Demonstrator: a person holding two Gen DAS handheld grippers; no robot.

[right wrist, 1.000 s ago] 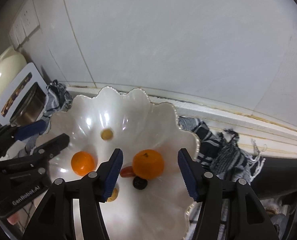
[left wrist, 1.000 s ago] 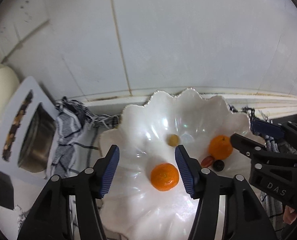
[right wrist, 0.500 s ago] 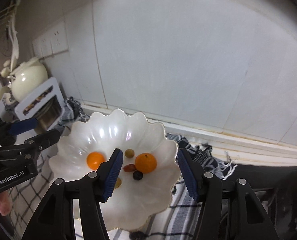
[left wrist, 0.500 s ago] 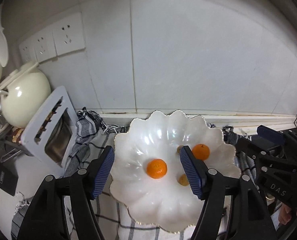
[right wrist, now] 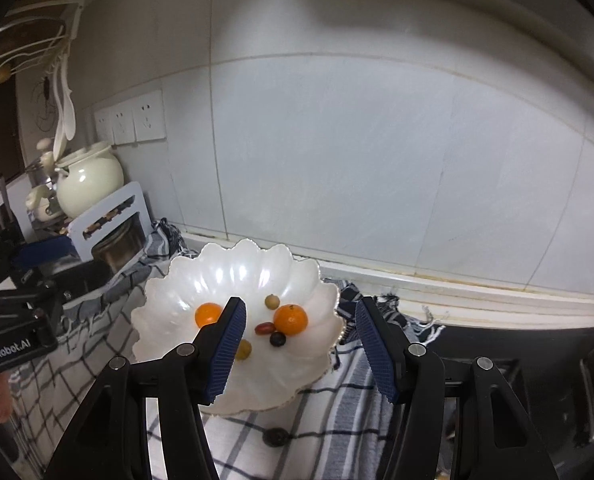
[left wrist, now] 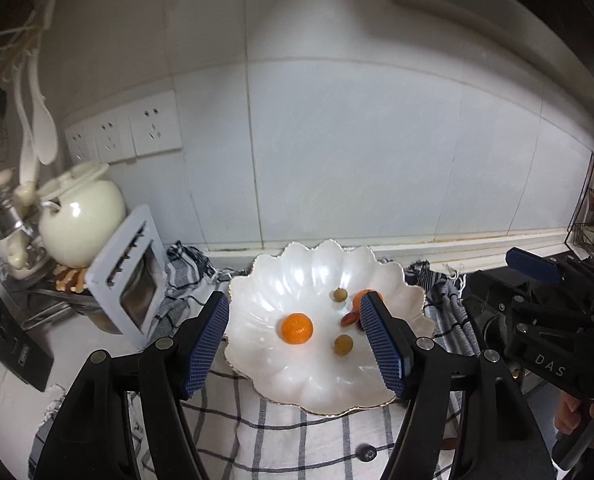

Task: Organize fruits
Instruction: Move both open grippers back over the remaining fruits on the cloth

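Both hand-held grippers pulled back from bowl (left wrist: 297, 376), w/ nothing held.
Left hand-held gripper (left wrist: 295, 346) & right hand-held gripper (right wrist: 299, 350) half open, empty; fruit now lower centre, smaller; two mandarins (right wrist: 291, 319) in bowl, sorting prob. near done.

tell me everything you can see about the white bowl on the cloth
The bowl is wide, shallow and glossy pearly white, with fluted walls and a scalloped rim edged in a thin gold line. It looks like glazed ceramic or glass. It sits upright on a checked cloth near the tiled wall. Inside lie two oranges, two small yellowish fruits, a red one and a dark one. No gripper touches it.
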